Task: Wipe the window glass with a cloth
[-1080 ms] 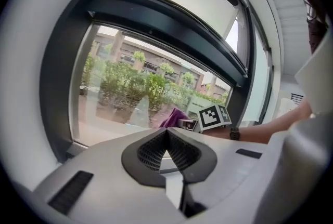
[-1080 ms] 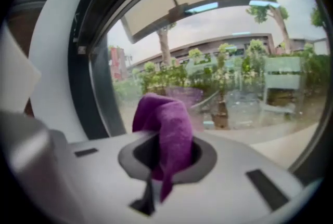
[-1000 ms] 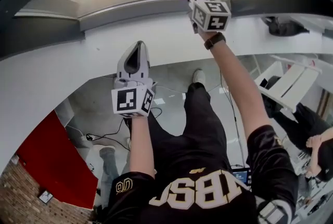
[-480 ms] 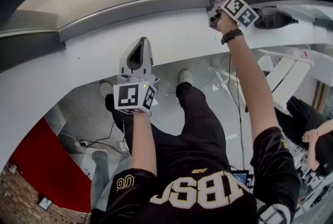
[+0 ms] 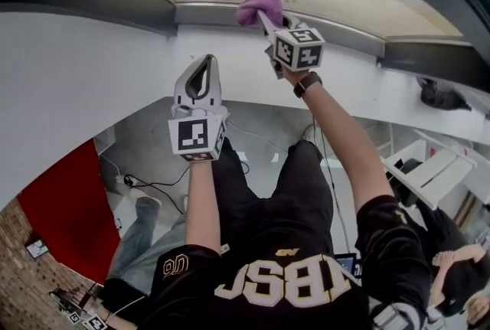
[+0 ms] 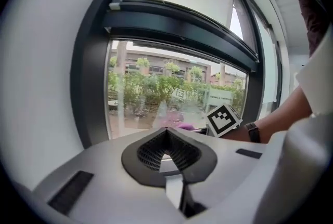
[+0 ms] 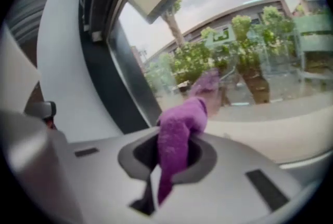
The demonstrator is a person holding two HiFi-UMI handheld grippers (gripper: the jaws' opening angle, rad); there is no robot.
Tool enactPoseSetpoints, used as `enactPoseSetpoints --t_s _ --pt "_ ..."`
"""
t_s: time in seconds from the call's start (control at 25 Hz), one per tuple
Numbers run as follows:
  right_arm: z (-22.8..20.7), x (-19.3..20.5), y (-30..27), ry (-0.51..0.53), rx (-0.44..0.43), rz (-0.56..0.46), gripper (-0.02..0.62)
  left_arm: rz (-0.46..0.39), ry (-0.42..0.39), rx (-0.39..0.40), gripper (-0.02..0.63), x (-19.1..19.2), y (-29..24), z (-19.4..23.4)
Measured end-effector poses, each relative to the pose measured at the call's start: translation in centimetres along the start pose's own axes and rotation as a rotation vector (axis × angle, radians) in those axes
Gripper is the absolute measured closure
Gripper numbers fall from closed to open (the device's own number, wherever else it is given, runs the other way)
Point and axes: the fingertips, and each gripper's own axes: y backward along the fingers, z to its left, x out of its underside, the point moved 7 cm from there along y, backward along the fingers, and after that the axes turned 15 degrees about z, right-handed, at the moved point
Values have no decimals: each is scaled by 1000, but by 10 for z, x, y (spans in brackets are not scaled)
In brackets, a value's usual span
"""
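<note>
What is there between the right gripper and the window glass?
Only the purple cloth: the right gripper clamps it, its tip meeting the window glass, as the right gripper view shows.

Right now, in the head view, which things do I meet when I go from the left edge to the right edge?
Red panel → left tool → purple cloth → wristwatch → dark object on the white ledge.

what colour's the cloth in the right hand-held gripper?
Plain purple. The cloth shows best in the right gripper view, clamped in the right hand-held gripper.
</note>
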Motion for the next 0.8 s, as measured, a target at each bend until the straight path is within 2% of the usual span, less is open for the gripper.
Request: enactPoseSetpoints --t_s 0.08,0.2,0.36,0.44,0.56,0.68,0.8 --pt "59 -18 -49 83 -67 16 552 -5 5 -26 588 4 15 35" --pt "127 -47 -110 154 -130 11 552 0 35 -43 588 1 38 73" --pt "174 -60 -180 314 -105 47 552 -14 130 -81 588 -3 57 109" --pt "181 -62 -199 358 -78 62 552 -19 128 -83 588 -5 58 116" --pt "153 -59 -188 275 -29 49 552 2 61 -35 588 -6 52 101" --pt "89 -42 -139 172 50 31 552 15 45 22 588 -3 37 63" --pt "13 -20 -72 113 150 -1 552 14 54 80 588 1 17 9"
